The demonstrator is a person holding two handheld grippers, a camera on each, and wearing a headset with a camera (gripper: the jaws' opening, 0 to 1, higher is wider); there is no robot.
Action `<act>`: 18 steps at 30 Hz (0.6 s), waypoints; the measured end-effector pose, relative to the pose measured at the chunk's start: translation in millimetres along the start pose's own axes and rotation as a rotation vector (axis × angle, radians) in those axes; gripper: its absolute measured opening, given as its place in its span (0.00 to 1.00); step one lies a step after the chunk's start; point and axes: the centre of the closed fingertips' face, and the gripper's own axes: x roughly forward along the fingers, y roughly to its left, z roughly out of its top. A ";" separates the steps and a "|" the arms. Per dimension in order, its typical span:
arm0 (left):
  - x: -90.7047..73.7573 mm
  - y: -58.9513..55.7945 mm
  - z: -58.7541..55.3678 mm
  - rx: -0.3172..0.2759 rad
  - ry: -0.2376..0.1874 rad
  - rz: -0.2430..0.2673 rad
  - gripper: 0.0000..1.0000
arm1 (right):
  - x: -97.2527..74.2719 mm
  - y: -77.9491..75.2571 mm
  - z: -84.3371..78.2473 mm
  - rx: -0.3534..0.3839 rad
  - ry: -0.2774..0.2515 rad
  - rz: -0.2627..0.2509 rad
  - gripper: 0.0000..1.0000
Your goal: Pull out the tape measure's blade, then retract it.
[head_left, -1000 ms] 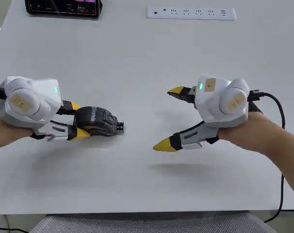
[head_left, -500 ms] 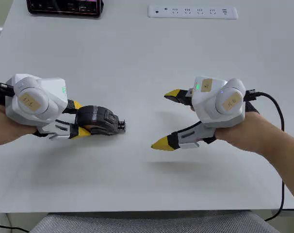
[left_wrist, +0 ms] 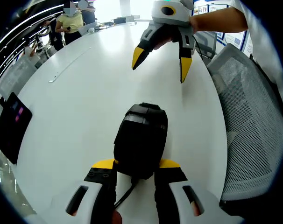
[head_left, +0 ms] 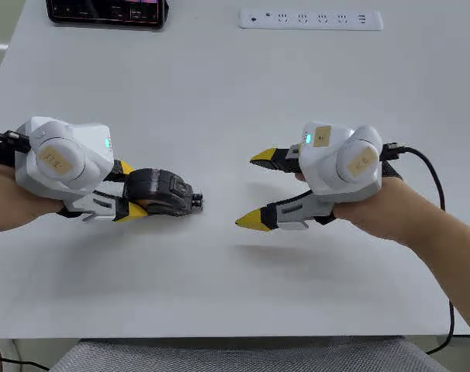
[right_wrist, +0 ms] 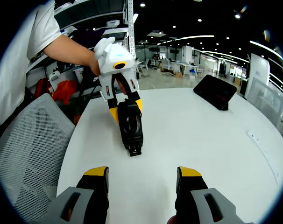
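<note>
Black tape measure, blade retracted, clamped in left gripper; right gripper spread wide.

Bright, even overhead light is washing across my white desk in the head view, which is showing sharp from edge to edge. My right claw is casting a soft, pale shadow on the desk just below it. In the left gripper view the desk's far end is glaring almost white. In the right gripper view, ceiling lamps are shining against a dim hall. Both gripper views are bending lines near their edges, and the black tape measure is losing surface detail.
</note>
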 end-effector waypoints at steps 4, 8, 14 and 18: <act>0.1 0.2 -0.6 -0.004 0.002 0.001 0.26 | 7.7 0.1 1.7 -0.001 -0.007 0.012 0.54; 0.0 0.1 -0.8 -0.007 0.006 0.004 0.26 | 16.4 0.8 3.5 -0.007 -0.009 0.026 0.53; -0.1 -0.1 -0.9 -0.008 0.007 0.005 0.26 | 25.9 0.9 6.4 -0.017 -0.011 0.042 0.50; 0.0 -0.2 -0.9 -0.015 0.010 0.008 0.26 | 32.9 1.6 6.2 -0.034 -0.012 0.052 0.45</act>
